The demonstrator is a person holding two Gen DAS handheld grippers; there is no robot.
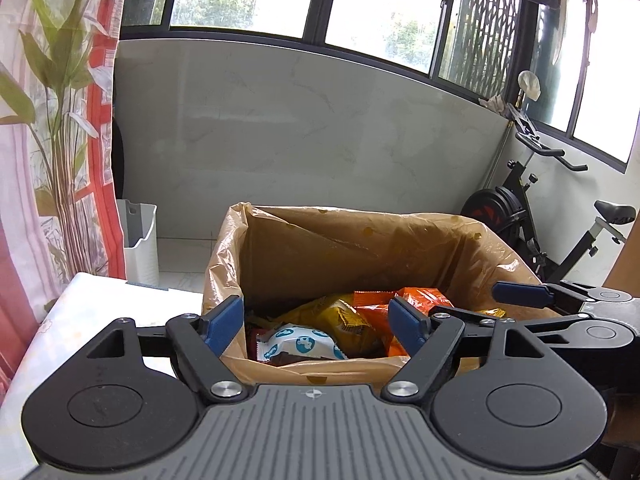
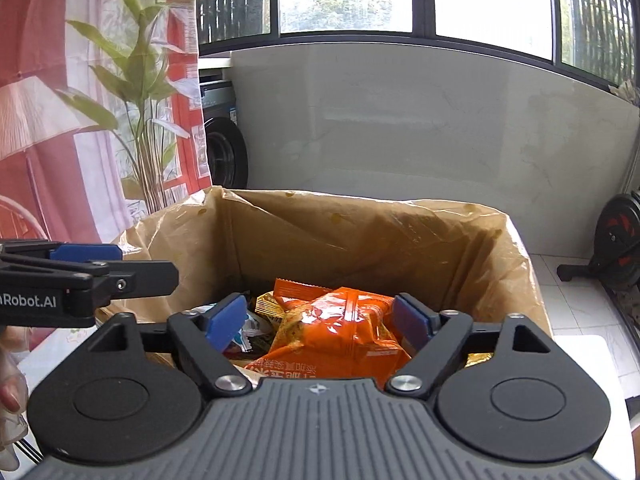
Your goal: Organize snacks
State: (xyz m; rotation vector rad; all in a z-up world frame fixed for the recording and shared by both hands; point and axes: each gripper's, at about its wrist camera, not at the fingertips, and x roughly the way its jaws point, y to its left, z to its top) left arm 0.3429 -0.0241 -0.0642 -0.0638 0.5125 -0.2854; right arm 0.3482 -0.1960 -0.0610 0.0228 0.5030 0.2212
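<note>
A: Box [image 1: 360,248] lined with a tan plastic bag [image 2: 168,236], standing on a pale worktop [image 1: 80,312], open at the top, snacks piled in the bottom

B: Beyond it?

A: Grey marble-look wall [image 1: 300,120] under dark-framed windows, exercise bike [image 1: 540,216] off to the right, white bin [image 1: 140,236] on the floor to the left beside a red and white curtain [image 1: 52,120]

B: And inside the box?

A: Orange snack packet [image 2: 340,328] on top of the pile toward the right side, yellow packet [image 1: 340,316] just beside it toward the middle, white packet with blue circles [image 1: 300,342] lying nearest the front wall, touching the yellow one

B: Grippers?

A: Left gripper [image 1: 316,320] held over the front rim of the box, jaws spread wide, nothing between the blue pads [image 1: 224,318]. Right gripper [image 2: 322,320] also over the front rim, just right of the left one, jaws likewise wide apart, orange packet showing in the gap but not pinched; cannot tell whether either pad brushes it

B: Anything else?

A: Fingertips of a hand [image 2: 10,384] at the left edge of the right wrist view, low beside the left gripper's body
</note>
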